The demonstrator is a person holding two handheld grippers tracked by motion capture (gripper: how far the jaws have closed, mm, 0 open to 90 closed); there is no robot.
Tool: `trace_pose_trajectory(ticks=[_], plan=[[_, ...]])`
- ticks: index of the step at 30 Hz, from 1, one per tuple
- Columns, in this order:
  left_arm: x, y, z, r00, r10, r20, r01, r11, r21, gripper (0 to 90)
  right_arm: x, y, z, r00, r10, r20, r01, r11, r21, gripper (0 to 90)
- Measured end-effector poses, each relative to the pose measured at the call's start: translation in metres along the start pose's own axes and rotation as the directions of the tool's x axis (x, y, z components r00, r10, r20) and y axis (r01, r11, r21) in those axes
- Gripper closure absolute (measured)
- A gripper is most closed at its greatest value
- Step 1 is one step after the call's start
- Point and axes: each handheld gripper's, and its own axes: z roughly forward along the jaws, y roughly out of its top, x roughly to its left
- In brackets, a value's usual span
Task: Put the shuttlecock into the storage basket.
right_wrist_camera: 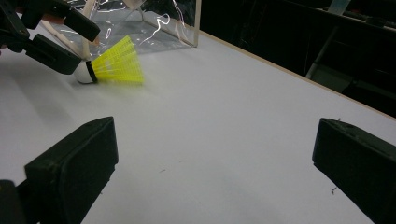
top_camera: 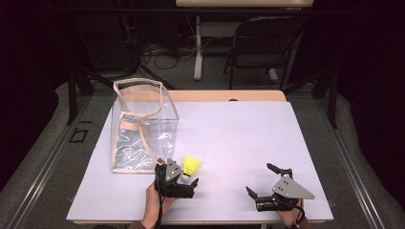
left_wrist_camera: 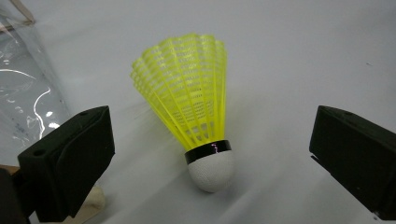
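Observation:
A yellow shuttlecock with a white cork lies on the pale table near the front, its cork pointing at the person. In the left gripper view the shuttlecock lies between the two black jaws, which stand wide apart and touch nothing; my left gripper is open around the cork. In the high view the left gripper sits just in front of the shuttlecock. My right gripper is open over bare table at the front right. From the right gripper I see the shuttlecock and the left gripper farther off.
A clear plastic bag with beige trim stands open-topped at the table's left, just behind the left gripper; the bag is close to the left jaw. A folding chair and a table leg stand beyond the far edge.

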Motion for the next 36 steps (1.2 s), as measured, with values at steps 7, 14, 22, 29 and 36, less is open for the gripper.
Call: trace_pose_trajectory(ticks=[7,14,22,29,36], plan=[[0.000,0.001,0.003,1.0000,-0.008,-0.006,0.008,0.9999,0.014,0.2,0.000,0.000,0.000,1.0000,0.000,0.001,0.000,1.000,0.000,0.0],[-0.002,0.002,0.007,0.9999,-0.004,-0.015,0.005,0.9997,0.025,4.3,0.000,0.000,0.000,1.0000,0.000,0.001,0.000,1.000,0.000,0.0],[-0.002,0.001,0.010,0.9995,-0.019,-0.025,0.020,0.9988,0.044,15.1,0.000,0.000,0.000,1.0000,-0.001,0.002,0.001,1.000,0.002,0.0],[-0.004,-0.001,0.013,0.9984,-0.033,-0.047,0.036,0.9976,0.059,22.9,0.000,0.000,0.000,1.0000,-0.001,0.001,0.001,1.000,0.006,0.0],[-0.006,-0.003,0.012,0.9958,-0.060,-0.069,0.065,0.9951,0.074,31.3,0.000,0.000,0.000,1.0000,-0.003,0.002,0.003,1.000,0.005,0.0]])
